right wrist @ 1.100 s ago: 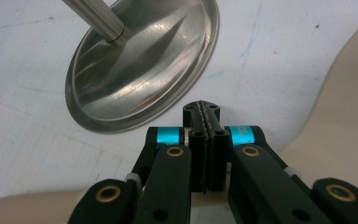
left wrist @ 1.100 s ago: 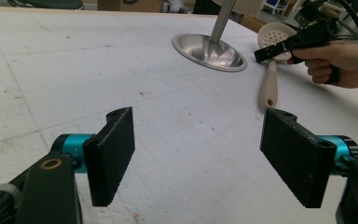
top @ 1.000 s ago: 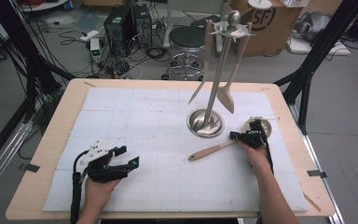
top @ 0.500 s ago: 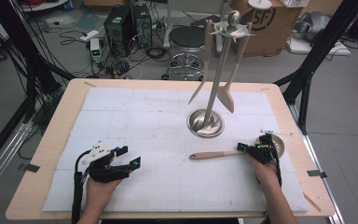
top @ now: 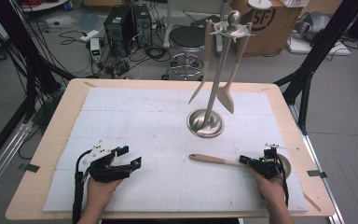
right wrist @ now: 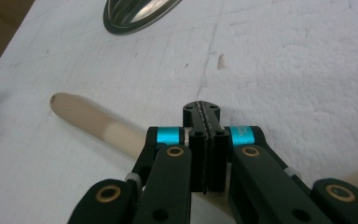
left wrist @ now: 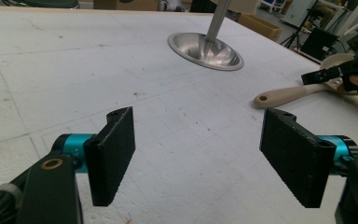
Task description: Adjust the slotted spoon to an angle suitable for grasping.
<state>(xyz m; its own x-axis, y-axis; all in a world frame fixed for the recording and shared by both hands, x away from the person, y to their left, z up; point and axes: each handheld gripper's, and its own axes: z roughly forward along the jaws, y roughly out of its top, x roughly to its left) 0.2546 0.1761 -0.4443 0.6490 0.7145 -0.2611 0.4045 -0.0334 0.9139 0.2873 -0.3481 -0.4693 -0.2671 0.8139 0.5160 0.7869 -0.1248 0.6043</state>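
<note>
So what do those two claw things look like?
Both are black. The left claw has two flat, rough pads, bright blue rings, brass-coloured rivets, a pale grey plate on top and a black cable. The right claw has the same blue rings and brass rivets.

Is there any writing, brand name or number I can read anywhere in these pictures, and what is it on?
"SF" in large dark letters, partly hidden by the utensil stand, on the cardboard box on the floor beyond the table.
No other readable text: nothing legible on the left gripper, the right gripper or the wooden spoon.
</note>
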